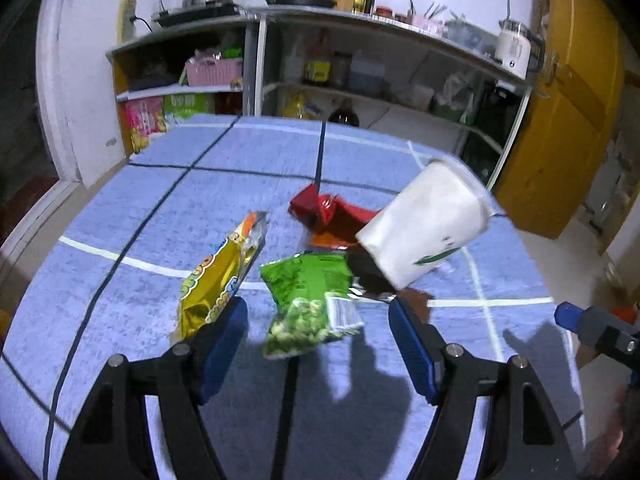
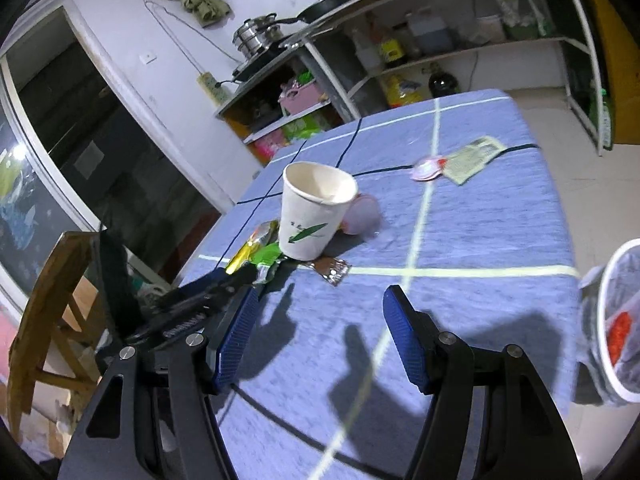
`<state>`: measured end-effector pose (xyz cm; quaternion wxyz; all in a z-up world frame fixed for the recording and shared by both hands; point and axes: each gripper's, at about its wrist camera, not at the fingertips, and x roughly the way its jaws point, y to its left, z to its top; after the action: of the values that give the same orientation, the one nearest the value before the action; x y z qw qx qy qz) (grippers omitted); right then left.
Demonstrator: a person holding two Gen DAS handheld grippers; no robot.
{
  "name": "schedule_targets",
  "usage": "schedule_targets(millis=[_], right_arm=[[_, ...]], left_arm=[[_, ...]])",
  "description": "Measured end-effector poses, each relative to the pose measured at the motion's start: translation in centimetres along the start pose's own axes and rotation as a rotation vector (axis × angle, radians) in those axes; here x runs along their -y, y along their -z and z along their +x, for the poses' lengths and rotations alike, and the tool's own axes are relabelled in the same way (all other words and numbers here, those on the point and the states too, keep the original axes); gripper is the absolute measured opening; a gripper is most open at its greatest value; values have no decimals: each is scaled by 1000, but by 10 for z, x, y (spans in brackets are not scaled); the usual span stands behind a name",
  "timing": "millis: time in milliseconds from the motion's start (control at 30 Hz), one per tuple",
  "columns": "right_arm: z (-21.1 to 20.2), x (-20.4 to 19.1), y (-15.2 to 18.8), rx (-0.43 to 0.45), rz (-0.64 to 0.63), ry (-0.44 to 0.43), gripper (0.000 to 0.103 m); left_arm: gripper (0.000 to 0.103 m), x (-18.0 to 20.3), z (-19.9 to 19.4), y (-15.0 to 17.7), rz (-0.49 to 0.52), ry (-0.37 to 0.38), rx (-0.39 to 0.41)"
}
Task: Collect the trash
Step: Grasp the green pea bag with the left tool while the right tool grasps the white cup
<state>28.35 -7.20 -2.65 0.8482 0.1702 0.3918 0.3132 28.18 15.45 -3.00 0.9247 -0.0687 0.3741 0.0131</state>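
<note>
While both the left gripper [image 1: 318, 326] and right gripper [image 2: 320, 320] hang spread and empty, the green wrapper [image 1: 310, 304], yellow wrapper [image 1: 216, 280] and paper cup [image 2: 314, 216] lie uncollected on the table [image 2: 500, 220]; the bin [image 2: 616, 320] beside it holds little, so most remains

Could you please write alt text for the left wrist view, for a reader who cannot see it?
The open left gripper hovers over a blue table, facing a green snack packet flanked by a yellow wrapper, a red wrapper and a white paper cup.
</note>
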Motion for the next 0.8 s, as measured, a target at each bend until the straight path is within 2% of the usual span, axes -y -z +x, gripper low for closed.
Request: schedule_targets(millis=[233, 267, 367, 500, 800], right_arm=[[43, -5, -11, -52, 47, -11, 66], [49, -5, -14, -60, 59, -17, 66], [67, -7, -21, -71, 88, -12, 66], [89, -7, -29, -78, 123, 14, 66], [124, 4, -46, -62, 242, 71, 66]], left_arm=[[74, -10, 30, -3, -34, 33, -81], [71, -10, 34, -2, -39, 37, -99], [51, -8, 28, -2, -36, 45, -83], [43, -11, 22, 0, -46, 59, -64], [41, -7, 17, 0, -23, 90, -63]])
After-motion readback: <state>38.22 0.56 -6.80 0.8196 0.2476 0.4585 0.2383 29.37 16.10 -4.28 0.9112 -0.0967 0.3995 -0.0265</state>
